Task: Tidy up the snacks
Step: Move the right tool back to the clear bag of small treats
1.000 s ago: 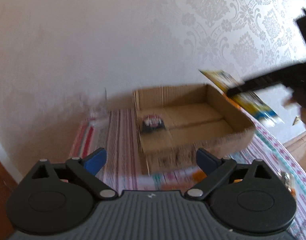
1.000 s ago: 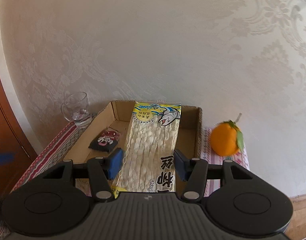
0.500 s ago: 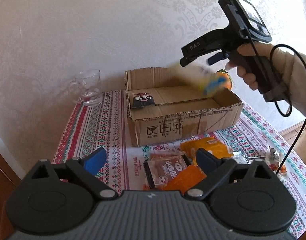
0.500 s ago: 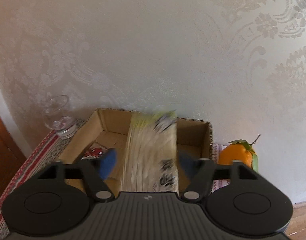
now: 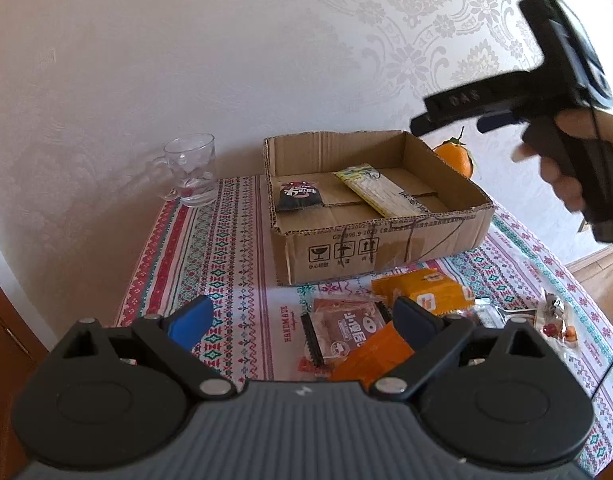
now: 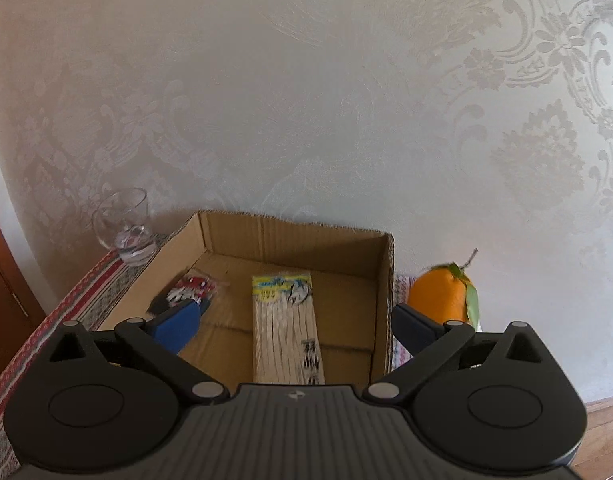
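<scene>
Fish-strip packet [image 6: 287, 328] dropped into box [image 6: 382, 300], right tool [image 6: 294, 326] opening above

The right gripper [image 6: 294, 326], which clamped the long yellow snack packet [image 6: 287, 328] a second ago, is opening its jaws wide; nothing is between the pads. The packet, earlier raised over the cardboard box [image 6: 380, 300], now lies flat on the box floor, beside the dark snack packet [image 6: 186, 292]. The left wrist view now takes in the loose orange packets [image 5: 422, 290].

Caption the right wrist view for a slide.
Right gripper opening above cardboard box; long yellow snack pack lies inside.
</scene>
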Demonstrator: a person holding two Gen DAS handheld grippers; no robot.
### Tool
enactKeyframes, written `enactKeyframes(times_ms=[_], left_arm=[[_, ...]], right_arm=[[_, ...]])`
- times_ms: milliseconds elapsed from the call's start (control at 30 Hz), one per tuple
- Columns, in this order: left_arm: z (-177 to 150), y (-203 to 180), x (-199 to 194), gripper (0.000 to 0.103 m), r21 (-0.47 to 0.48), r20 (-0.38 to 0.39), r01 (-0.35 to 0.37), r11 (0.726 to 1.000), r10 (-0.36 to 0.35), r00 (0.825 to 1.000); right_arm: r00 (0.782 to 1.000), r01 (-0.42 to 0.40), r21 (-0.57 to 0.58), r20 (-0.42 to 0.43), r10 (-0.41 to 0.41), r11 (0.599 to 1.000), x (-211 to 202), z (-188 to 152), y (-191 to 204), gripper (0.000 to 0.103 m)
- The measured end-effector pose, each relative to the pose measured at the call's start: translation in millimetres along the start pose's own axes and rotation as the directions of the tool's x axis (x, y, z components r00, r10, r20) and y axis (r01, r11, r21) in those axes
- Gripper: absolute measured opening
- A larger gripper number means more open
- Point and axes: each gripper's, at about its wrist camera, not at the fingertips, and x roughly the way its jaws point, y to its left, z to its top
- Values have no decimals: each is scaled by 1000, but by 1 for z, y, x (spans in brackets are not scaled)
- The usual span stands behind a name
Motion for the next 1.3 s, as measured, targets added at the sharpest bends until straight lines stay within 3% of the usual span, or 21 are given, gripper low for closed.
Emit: enactKeyframes(times_ms=[367, 633, 800, 933, 1300], left_arm=[[-13, 2, -11, 96, 8, -22, -12, 1000, 13, 1000], [-26, 0, -12, 96, 17, -51, -13, 1000, 14, 999], [-29, -7, -11, 96, 25, -64, 2, 1000, 0, 998], [-29, -15, -11, 96, 44, -71, 14, 999, -11, 997], [-32, -27, -11, 96, 66, -76, 47, 997, -42, 996]], right_arm=[[997, 81, 46, 0, -81, 996, -55, -53, -1, 103], [972, 229, 153, -86, -218, 961, -86, -113, -25, 103], [936, 331, 198, -193, -295, 922, -81, -152, -43, 103], [934, 332, 254, -224, -279, 908, -73, -167, -50, 103], [914, 358, 185, -271, -303, 915, -45, -174, -37, 103]])
